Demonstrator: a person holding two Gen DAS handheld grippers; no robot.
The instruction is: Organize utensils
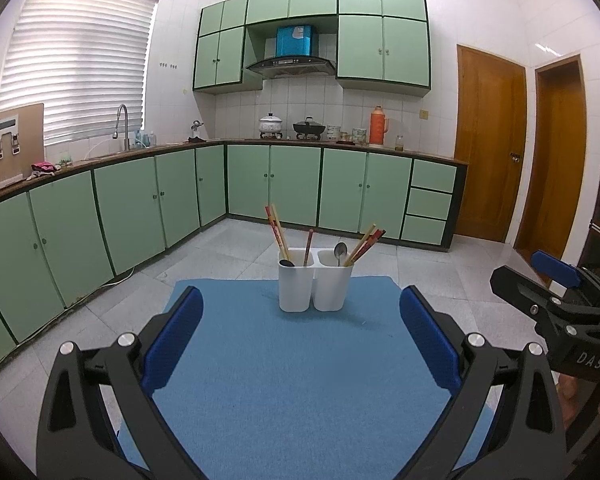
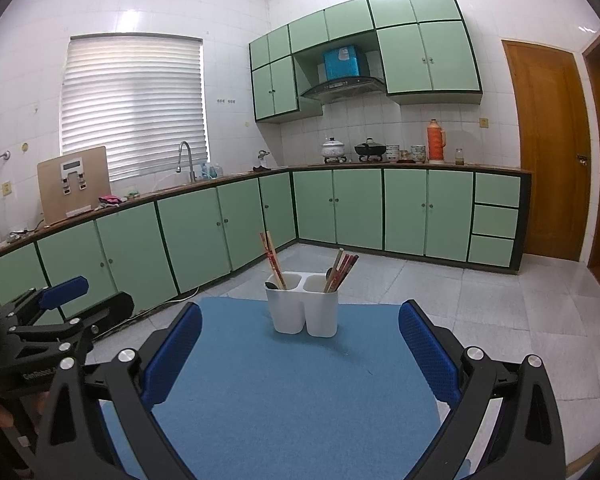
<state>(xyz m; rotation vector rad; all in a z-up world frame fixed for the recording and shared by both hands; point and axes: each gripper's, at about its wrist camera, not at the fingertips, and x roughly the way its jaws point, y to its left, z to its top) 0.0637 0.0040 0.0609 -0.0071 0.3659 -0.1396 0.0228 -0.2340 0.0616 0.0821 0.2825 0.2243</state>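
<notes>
left wrist, tongs (image 1: pixel 300 336) spread, mat (image 1: pixel 300 380) bare

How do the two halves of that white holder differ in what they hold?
The left cup holds two pale chopsticks leaning left, one red chopstick nearly upright, and a dark spoon sunk low. The right cup holds a bunch of chopsticks all leaning right, and its silver spoon stands up above the rim. Both cups are white, joined side by side on the blue mat, and each mixes spoons with chopsticks.
</notes>
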